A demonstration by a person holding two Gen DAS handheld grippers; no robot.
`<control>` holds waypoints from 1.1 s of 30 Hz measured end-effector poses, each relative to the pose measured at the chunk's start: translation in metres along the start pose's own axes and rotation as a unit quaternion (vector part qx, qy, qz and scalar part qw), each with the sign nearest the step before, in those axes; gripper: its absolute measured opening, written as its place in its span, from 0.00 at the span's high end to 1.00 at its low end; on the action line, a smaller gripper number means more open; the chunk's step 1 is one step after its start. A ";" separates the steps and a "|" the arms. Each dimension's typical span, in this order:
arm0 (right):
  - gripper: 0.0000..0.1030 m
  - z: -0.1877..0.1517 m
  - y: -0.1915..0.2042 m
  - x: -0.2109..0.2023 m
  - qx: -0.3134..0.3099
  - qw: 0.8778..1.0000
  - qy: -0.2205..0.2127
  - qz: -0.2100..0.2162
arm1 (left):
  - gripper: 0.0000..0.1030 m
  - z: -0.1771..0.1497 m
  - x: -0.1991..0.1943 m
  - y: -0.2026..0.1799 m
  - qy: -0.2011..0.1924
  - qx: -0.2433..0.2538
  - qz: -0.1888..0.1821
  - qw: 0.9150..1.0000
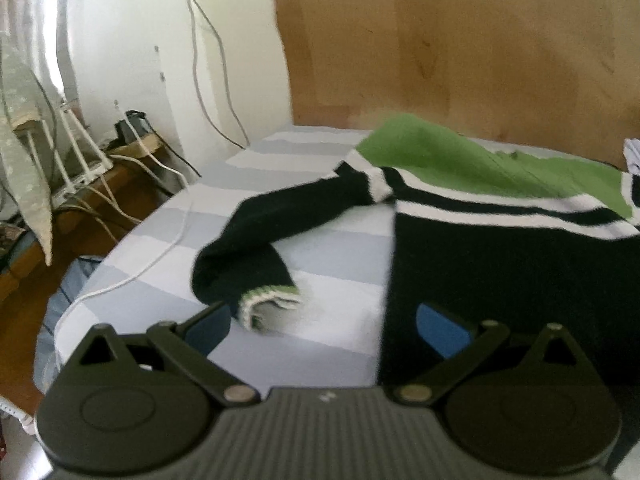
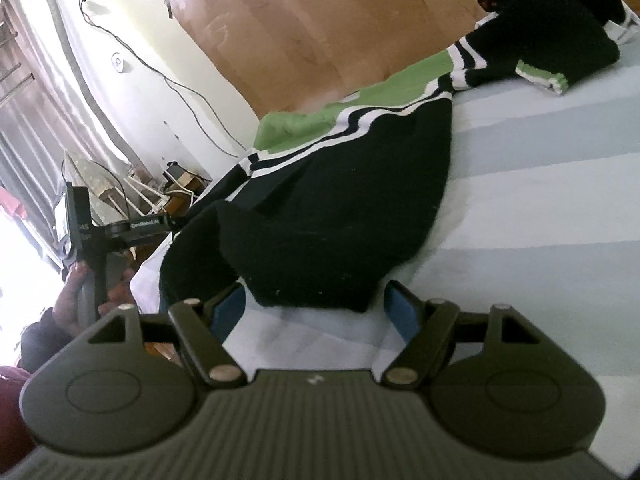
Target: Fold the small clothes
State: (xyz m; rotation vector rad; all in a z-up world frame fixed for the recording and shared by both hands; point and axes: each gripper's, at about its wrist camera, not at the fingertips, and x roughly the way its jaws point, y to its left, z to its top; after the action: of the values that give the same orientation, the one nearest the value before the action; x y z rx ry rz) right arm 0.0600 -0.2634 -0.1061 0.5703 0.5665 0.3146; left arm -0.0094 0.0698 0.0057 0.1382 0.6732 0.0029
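Observation:
A small sweater (image 1: 500,248), navy below, green on top with white stripes, lies spread on a blue-and-white striped bed (image 1: 328,264). Its left sleeve (image 1: 256,240) bends toward me, cuff (image 1: 272,304) white and green. My left gripper (image 1: 324,324) is open; one blue pad sits near the cuff, the other over the sweater's side edge. In the right wrist view the sweater (image 2: 340,200) lies ahead with its hem corner (image 2: 320,296) between the open fingers of my right gripper (image 2: 316,308). The other sleeve (image 2: 552,52) lies folded at the far right. The left gripper (image 2: 120,228) shows at left, hand-held.
A brown wooden headboard (image 1: 460,40) stands behind the bed. A white cable (image 1: 152,264) lies across the bed's left part. Left of the bed are a wooden shelf (image 1: 132,148) with chargers, cables and a white rack (image 1: 80,148). The bed edge drops off at left.

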 end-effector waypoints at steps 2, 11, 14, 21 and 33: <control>0.23 0.000 0.000 0.000 -0.002 1.000 -0.003 0.001 | 0.00 0.002 0.000 0.003 -0.003 -0.003 0.007 1.000; 0.23 -0.002 0.000 0.000 0.000 1.000 -0.008 0.001 | 0.00 0.001 0.004 0.008 -0.002 -0.004 0.023 1.000; 0.23 -0.002 0.001 -0.001 0.000 1.000 -0.008 0.001 | 0.00 0.000 0.004 0.009 -0.004 -0.004 0.029 1.000; 0.23 -0.002 0.000 -0.001 0.002 1.000 -0.010 0.004 | 0.00 0.000 0.004 0.012 -0.004 -0.003 0.042 0.999; 0.23 -0.003 -0.002 -0.002 0.005 1.000 -0.014 0.009 | 0.00 0.001 0.005 0.011 -0.003 -0.001 0.051 0.999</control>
State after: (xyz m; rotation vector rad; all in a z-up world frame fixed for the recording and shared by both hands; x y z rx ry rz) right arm 0.0563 -0.2643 -0.1084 0.5895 0.5369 0.3209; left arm -0.0042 0.0804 0.0048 0.1711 0.6586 0.1014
